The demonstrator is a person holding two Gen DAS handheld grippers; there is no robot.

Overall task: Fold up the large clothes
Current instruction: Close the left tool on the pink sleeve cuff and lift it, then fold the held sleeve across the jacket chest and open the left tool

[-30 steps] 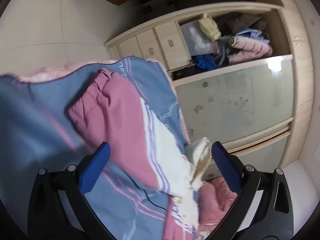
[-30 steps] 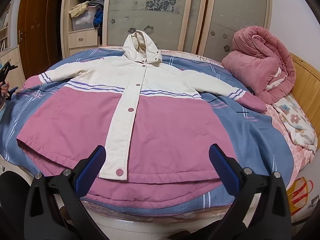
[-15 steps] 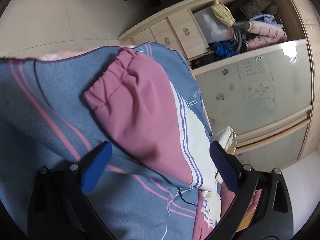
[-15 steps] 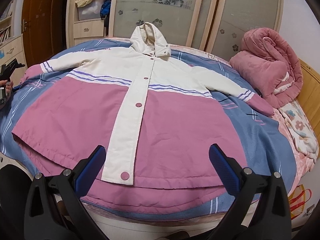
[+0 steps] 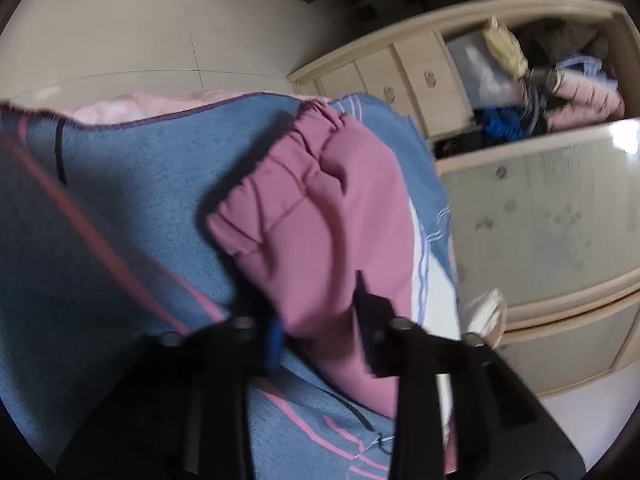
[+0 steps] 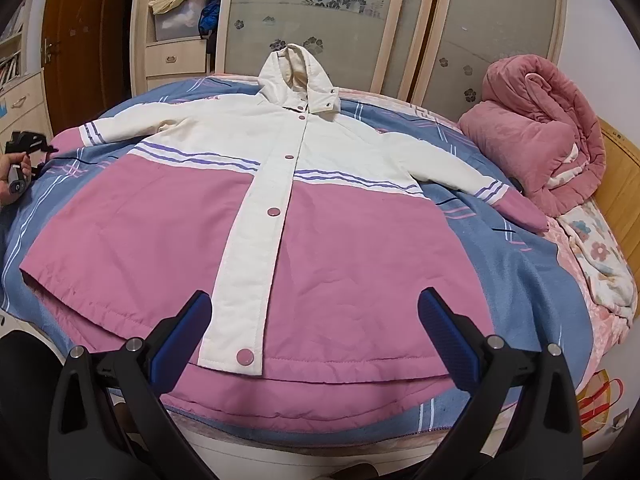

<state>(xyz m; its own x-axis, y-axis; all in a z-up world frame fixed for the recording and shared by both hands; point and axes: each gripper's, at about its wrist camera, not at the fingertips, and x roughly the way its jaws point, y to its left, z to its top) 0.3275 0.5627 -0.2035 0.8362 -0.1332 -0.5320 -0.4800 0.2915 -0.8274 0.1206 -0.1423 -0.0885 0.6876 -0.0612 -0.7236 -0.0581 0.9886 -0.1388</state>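
A pink and white hooded jacket (image 6: 320,216) lies spread flat, front up, on a blue blanket (image 6: 532,280) on the bed. In the left wrist view my left gripper (image 5: 320,332) is shut on the pink sleeve cuff (image 5: 312,216). The same gripper shows small at the far left of the right wrist view (image 6: 28,144), at the jacket's left sleeve end. My right gripper (image 6: 314,340) is open and empty, just above the jacket's bottom hem near the snap placket. The right sleeve (image 6: 520,208) lies stretched out.
A rolled pink quilt (image 6: 536,144) sits at the right of the bed. A wardrobe with glass sliding doors (image 6: 480,20) and an open shelf of clothes (image 5: 540,92) stands behind. A wooden headboard (image 6: 624,176) is at the right edge.
My left gripper moved in on the pink sleeve cuff and its jaws closed on it. My right gripper moved a little closer to the jacket hem and stayed open.
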